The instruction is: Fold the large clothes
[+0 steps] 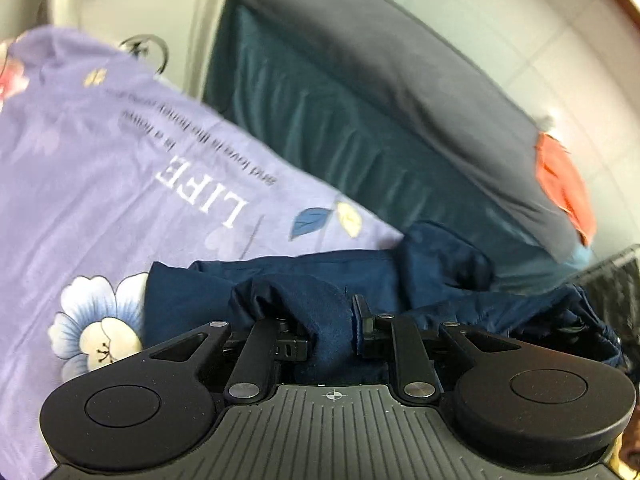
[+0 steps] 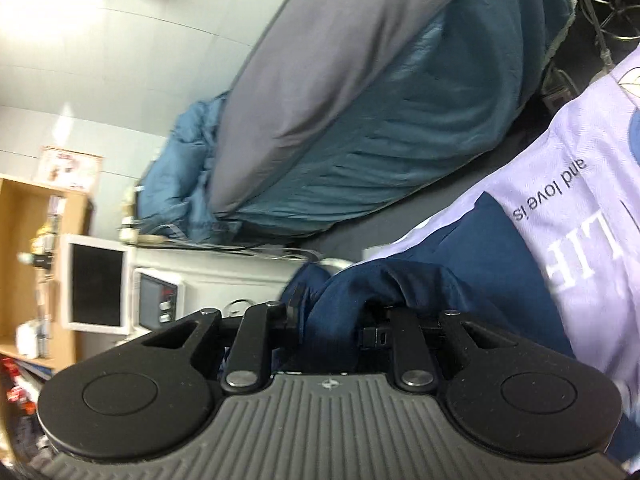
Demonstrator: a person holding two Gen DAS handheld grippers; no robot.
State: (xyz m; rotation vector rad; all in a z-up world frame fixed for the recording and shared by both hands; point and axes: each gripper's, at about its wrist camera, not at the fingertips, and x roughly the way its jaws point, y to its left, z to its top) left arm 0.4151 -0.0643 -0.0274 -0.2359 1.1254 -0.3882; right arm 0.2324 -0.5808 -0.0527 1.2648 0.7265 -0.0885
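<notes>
Gripping a dark navy blue cloth garment (image 1: 280, 280) from both ends, the two hand-held black grippers worked over a lilac bedsheet printed with flowers and the word LIFE (image 1: 100, 184).

In the left wrist view, the left gripper (image 1: 330, 328) sat at 6 o'clock, its jaws drawn narrow with a fold of navy cloth bunched between them. More of the garment lay crumpled toward 3 o'clock, and a flatter panel reached toward 9 o'clock on the sheet. A rolled teal and grey quilt (image 1: 380, 112) filled the space from 12 to 3 o'clock, with a small orange-red cloth (image 1: 564, 184) resting on it near 3 o'clock.

In the right wrist view, the right gripper (image 2: 328, 320) was also at 6 o'clock, pinched on a raised ridge of the same navy garment (image 2: 360, 292). The lilac sheet (image 2: 580, 208) ran from 3 to 5 o'clock, and the quilt (image 2: 360, 100) lay at 12 o'clock. A white monitor with a dark screen (image 2: 96, 284) stood at 9 o'clock.

Both pictures were blurred, which suggests motion. The fold looked to be in its early part, as the cloth was bunched rather than squared. The main risk was that each pinch held only a thin ridge, so a quick pull could slip the cloth free. Uneven lifting could also drag the loose crumpled end and spoil the fold.
</notes>
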